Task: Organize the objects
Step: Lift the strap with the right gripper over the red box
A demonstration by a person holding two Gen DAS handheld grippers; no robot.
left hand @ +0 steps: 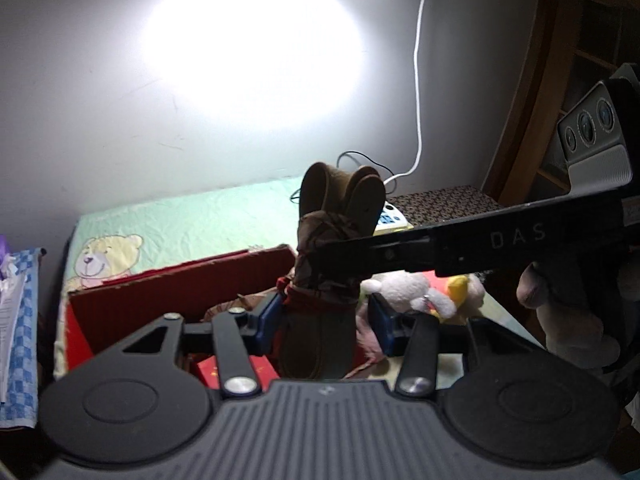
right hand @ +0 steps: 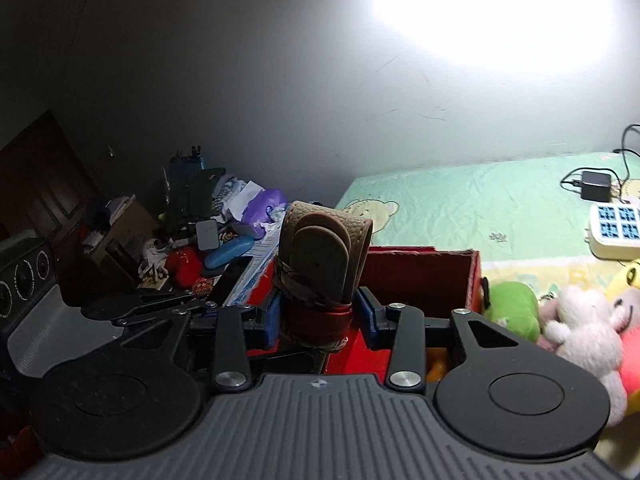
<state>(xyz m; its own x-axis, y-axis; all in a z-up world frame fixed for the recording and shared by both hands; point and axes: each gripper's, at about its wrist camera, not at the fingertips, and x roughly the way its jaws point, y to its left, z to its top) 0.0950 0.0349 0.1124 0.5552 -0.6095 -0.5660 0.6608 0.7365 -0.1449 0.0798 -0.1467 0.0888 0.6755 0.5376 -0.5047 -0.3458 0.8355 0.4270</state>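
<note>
Both grippers, left gripper [left hand: 324,322] and right gripper [right hand: 316,316], clamp one rolled bundle of brown leather belts [left hand: 320,280] above the open red cardboard box [left hand: 180,284], so uneven pulling could unroll it.

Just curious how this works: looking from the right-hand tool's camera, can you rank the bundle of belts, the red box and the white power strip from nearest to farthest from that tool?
1. Bundle of belts: right between the right tool's blue pads.
2. Red box: just behind, slightly right.
3. White power strip: far right, on the green sheet.
</note>
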